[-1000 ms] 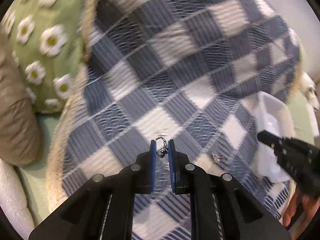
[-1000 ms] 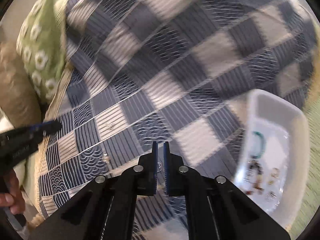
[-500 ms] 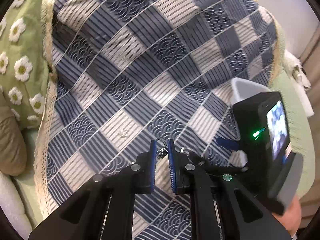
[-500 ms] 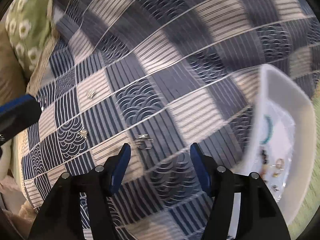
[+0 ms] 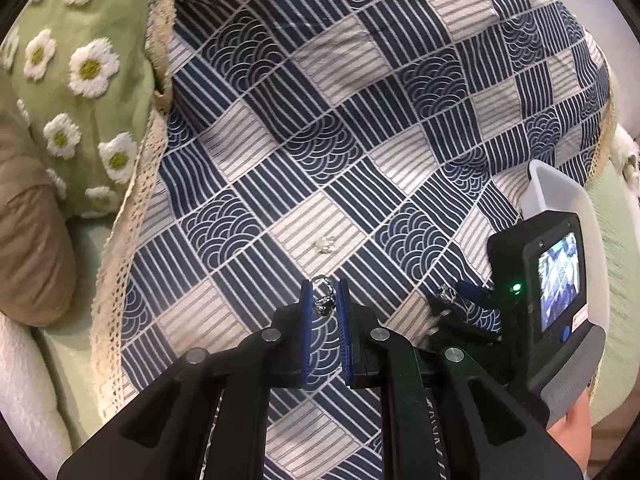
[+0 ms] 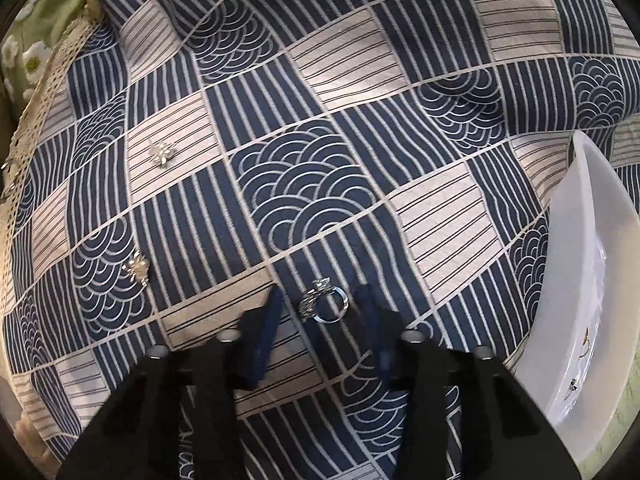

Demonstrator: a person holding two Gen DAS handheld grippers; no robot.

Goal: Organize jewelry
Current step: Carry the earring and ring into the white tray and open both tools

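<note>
— While the left gripper (image 5: 324,300) is held low over the patchwork cloth (image 5: 360,120), what is kept between its blue pads (image 5: 306,320)?

— A small silver earring (image 5: 325,304) is pinched there, lifted clear of the cloth; the pads are closed tight on it, and its hook is seen poking out just above the tips.

— And how is the right gripper (image 6: 320,312) posed?

— It is angled down close to the cloth, its fingers spread wide apart. A silver ring (image 6: 326,304) with a leafy ornament is framed between the two fingertips, lying flat on a dark striped square. Whether either finger touches it cannot be told. In the left view this gripper is seen from behind, its camera screen (image 5: 558,276) lit and a hand (image 5: 572,436) partly visible beneath it.

— How many loose pieces are counted on the cloth?

— Three in the right view: the ring, a silver charm (image 6: 138,270) on a wave-pattern square to the left, and a sparkly brooch (image 6: 162,154) farther up on a pale striped square. With the earring being gripped, four pieces are made out.

— Is a container seen?

— One white tray (image 6: 588,240) is set at the right edge of the cloth, with a few small items inside, too small to be counted. One green daisy cushion (image 5: 80,80) is propped at the far left.
</note>
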